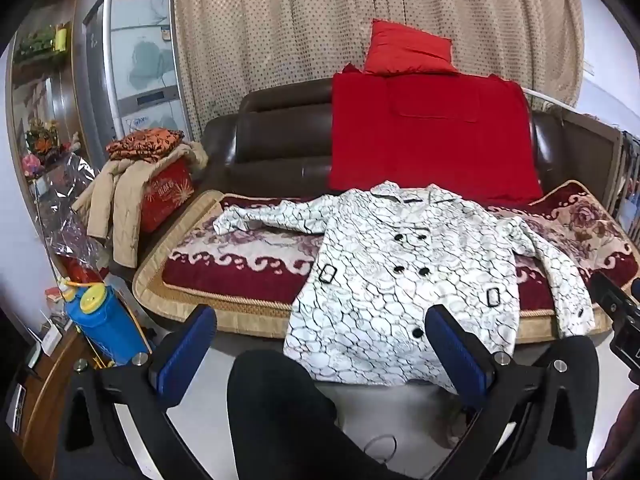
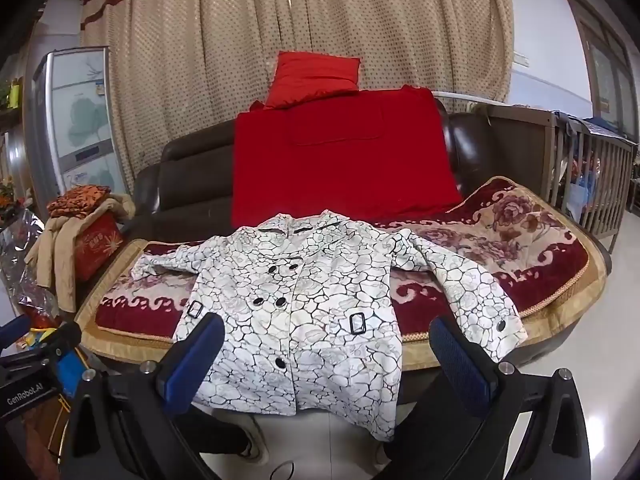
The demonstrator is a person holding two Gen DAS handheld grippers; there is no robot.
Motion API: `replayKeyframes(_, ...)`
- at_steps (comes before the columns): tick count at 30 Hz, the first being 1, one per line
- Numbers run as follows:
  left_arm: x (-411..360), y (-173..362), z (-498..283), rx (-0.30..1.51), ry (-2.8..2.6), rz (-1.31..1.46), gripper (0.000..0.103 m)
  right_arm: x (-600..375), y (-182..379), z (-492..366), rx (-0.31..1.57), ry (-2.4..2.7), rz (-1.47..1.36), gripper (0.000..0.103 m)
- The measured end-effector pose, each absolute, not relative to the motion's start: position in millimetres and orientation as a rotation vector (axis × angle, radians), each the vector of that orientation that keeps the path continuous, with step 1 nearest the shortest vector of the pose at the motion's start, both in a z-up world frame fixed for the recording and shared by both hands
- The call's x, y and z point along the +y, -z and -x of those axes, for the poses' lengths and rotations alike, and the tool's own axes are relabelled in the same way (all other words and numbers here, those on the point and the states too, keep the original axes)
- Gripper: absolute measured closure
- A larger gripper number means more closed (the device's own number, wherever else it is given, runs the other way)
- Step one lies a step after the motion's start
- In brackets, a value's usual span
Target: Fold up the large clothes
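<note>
While the white coat [image 1: 404, 280] lies spread face-up on the sofa's patterned seat cover [image 1: 248, 256], hem hanging over the front edge at frame centre, both grippers hover short of it. Left gripper [image 1: 320, 340]: jaws wide apart, nothing between. Right gripper [image 2: 326, 352]: same. Only the left view shows a blue bottle [image 1: 104, 328], lower left; only the right shows a wooden railing [image 2: 600, 168], right edge.

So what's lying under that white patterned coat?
The white coat lies on a red floral cover spread over the sofa seat. Its hem hangs past the front edge. The cover beneath it is hidden.
</note>
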State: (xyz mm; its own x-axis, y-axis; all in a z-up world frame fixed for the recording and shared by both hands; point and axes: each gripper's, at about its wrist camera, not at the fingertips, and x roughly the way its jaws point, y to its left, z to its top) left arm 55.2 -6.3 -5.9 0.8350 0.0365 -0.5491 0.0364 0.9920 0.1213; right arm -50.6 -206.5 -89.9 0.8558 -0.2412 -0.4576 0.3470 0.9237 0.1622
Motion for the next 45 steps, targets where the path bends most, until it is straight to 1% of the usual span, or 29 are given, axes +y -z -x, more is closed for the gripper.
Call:
replayKeyframes(8, -19, 6, -91, 0.592, -0.010, -0.143, 0.000, -210, 89, 14, 0.453, 0.320, -0.222, 0.000)
replayKeyframes(21, -23, 21, -136, 0.630, -0.016, -0.146, 0.000, -218, 106, -34, 0.533, 0.312, -0.221, 0.000)
replayKeyframes(29, -19, 23, -138, 0.641, -0.017, -0.139, 0.000, -209, 111, -40, 0.542, 0.305, -0.199, 0.000)
replayKeyframes(45, -14, 18, -110, 0.626, -0.010, -0.137, 0.000, -206, 110, -9, 0.528, 0.305, -0.220, 0.000)
